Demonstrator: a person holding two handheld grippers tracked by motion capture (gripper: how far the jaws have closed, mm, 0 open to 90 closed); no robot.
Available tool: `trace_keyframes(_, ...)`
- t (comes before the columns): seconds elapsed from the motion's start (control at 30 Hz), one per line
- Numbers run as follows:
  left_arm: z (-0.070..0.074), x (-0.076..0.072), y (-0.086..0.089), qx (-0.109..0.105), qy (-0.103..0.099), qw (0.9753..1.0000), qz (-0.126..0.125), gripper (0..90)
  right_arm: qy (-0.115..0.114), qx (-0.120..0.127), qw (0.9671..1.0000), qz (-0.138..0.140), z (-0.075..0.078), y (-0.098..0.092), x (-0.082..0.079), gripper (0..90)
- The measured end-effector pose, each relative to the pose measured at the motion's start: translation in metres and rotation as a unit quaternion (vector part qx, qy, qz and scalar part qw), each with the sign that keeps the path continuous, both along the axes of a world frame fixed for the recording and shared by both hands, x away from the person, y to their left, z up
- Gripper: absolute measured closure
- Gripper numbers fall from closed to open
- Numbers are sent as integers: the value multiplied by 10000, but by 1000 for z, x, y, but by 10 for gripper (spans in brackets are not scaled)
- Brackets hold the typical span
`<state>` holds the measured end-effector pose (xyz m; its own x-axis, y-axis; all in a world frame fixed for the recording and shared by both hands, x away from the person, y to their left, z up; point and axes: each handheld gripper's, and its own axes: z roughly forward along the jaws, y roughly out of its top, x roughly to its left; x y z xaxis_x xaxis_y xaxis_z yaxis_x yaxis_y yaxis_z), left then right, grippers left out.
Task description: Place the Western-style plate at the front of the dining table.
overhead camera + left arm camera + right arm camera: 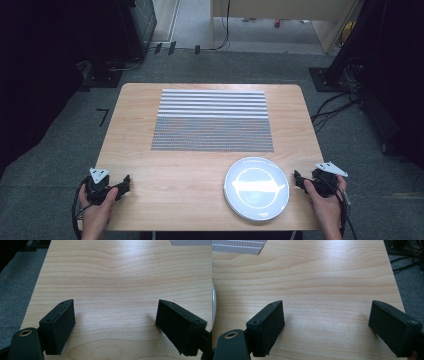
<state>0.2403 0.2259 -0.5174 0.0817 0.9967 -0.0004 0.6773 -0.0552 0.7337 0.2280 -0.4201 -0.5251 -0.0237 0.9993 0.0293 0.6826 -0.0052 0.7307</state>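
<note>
High view, white plate [256, 188] on wooden surface [175, 170], right tongs [299, 181] just beside it, left tongs [125, 184] well apart, both gaping, empty.

Bright overhead light, plate [256, 188] glare, dark edges

- White plate [256, 188] sits near the table's [190, 170] front right corner, just beside the right gripper [302, 181].
- Left gripper [122, 186] rests at front left (well apart from it).
- Striped mat [212, 120] lies beyond.
</note>
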Motion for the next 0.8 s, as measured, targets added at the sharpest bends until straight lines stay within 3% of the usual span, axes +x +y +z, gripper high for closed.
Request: trace_keyframes(0.8,1,-1,0,6,44,10000,-24,143,0,-2,10000,-55,0,1,0,125)
